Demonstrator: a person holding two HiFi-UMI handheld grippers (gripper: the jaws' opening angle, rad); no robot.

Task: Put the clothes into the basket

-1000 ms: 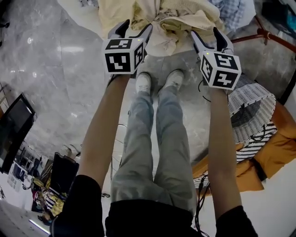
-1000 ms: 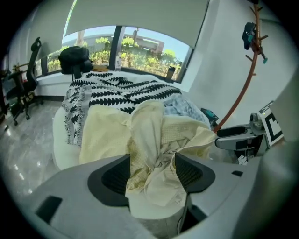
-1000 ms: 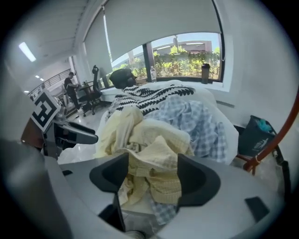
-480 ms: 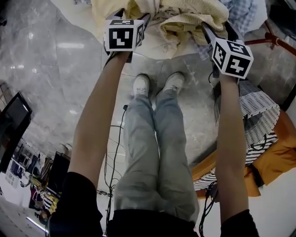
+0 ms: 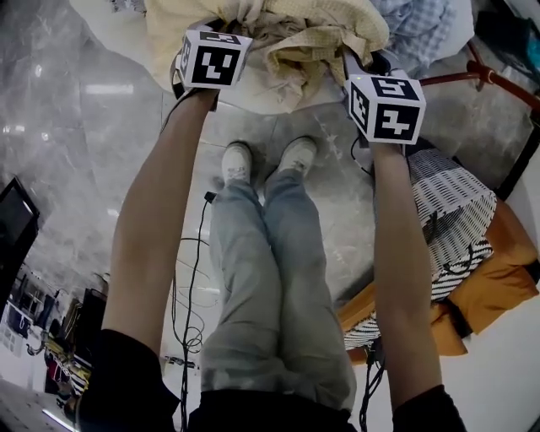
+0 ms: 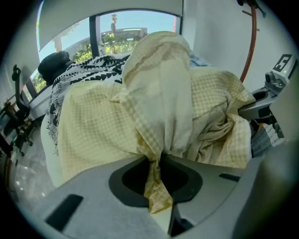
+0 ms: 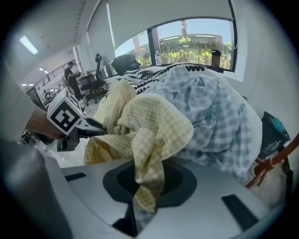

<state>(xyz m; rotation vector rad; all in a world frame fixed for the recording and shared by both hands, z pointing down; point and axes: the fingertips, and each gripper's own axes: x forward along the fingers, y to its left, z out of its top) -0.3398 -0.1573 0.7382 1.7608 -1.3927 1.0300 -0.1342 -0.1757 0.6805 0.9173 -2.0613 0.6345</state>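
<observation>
Head view downward, gripper views close, sharing clothes (image 5: 321, 34)

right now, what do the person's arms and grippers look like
The left gripper and right gripper have pale grey jaws around a dark oval opening. Each carries a white cube with black square markers: left cube, right cube. Black short sleeves top bare arms.

- Head view, top: jaws of the left gripper (image 6: 156, 161) and right gripper (image 7: 142, 179), just closed further on the yellow checked garment (image 5: 312, 38), are buried in it behind their marker cubes (image 5: 211, 57).
- The clothes pile (image 5: 409, 21) runs off that top edge.
- At right, a forearm (image 5: 396, 236) covers part of the basket (image 5: 460, 190).
- Left gripper view, upper left: the garment covers most of a black-and-white patterned cloth (image 6: 88, 70).
</observation>
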